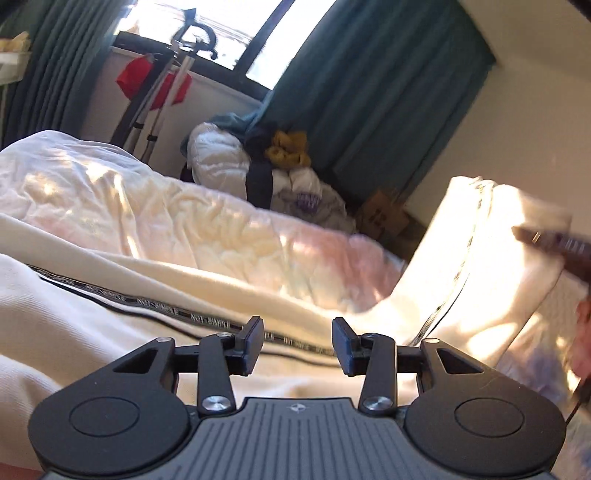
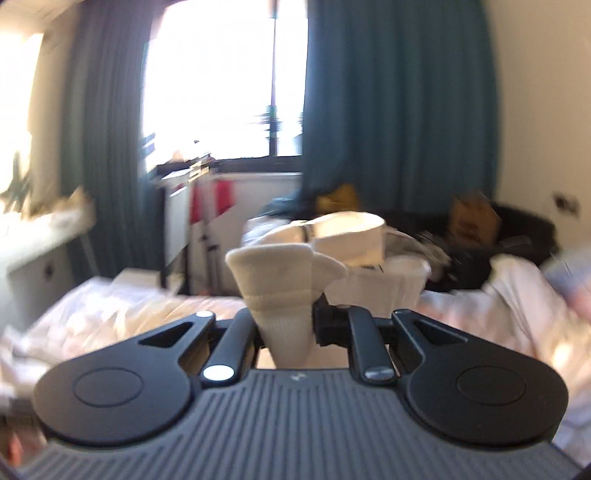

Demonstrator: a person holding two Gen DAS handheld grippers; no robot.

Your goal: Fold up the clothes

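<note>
Teal curtains (image 1: pixel 373 92) are hanging on both sides of a bright window (image 1: pixel 207 29) at twelve o'clock in the left wrist view. A metal stand (image 1: pixel 155 110) is standing at eleven o'clock below the sill, with red cloth (image 1: pixel 133 75) hanging on it. A rumpled white duvet (image 1: pixel 166 218) is lying across the bed from nine o'clock toward the centre. Past its far edge, a heap of white bags (image 1: pixel 218 162) is sitting with a yellow item (image 1: pixel 288 147) on top. A brown cardboard box (image 1: pixel 384 214) is sitting on the floor at two o'clock.
</note>
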